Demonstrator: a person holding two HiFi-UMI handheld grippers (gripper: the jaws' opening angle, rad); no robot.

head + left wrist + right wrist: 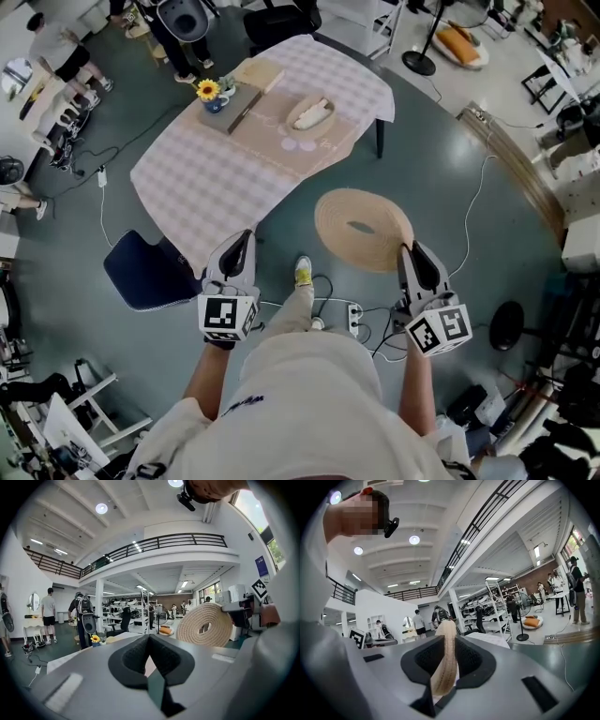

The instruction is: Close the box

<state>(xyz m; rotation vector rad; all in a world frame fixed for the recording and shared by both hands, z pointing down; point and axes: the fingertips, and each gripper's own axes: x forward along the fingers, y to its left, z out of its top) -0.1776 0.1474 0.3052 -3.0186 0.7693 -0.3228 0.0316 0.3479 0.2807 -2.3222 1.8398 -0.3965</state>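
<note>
- A large hall is seen from above; a person stands on a grey floor, a gripper held in each hand.
- The right gripper (410, 248) is clenched on the rim of a round woven disc (361, 230) with a hole at its middle; in the right gripper view, the rim stands edge-on between the dark pads.
- The disc is held over the floor, off the long near edge of the table (206, 187) and apart from it.
- The left gripper (246, 234) is held beside the table's near corner, jaws drawn together with nothing between them.
- The table is covered by a pale checked cloth.
- Toward its far end a tan mat (272, 127) is laid, with an oval woven basket (309, 113) on it.
- A yellow flower in a small pot (208, 90) stands by the long left edge.
- A flat pale box (258, 73) lies at the far edge; whether this or the basket is the box to be closed cannot be told.
- A dark blue chair (141, 272) stands off the near corner.
</note>
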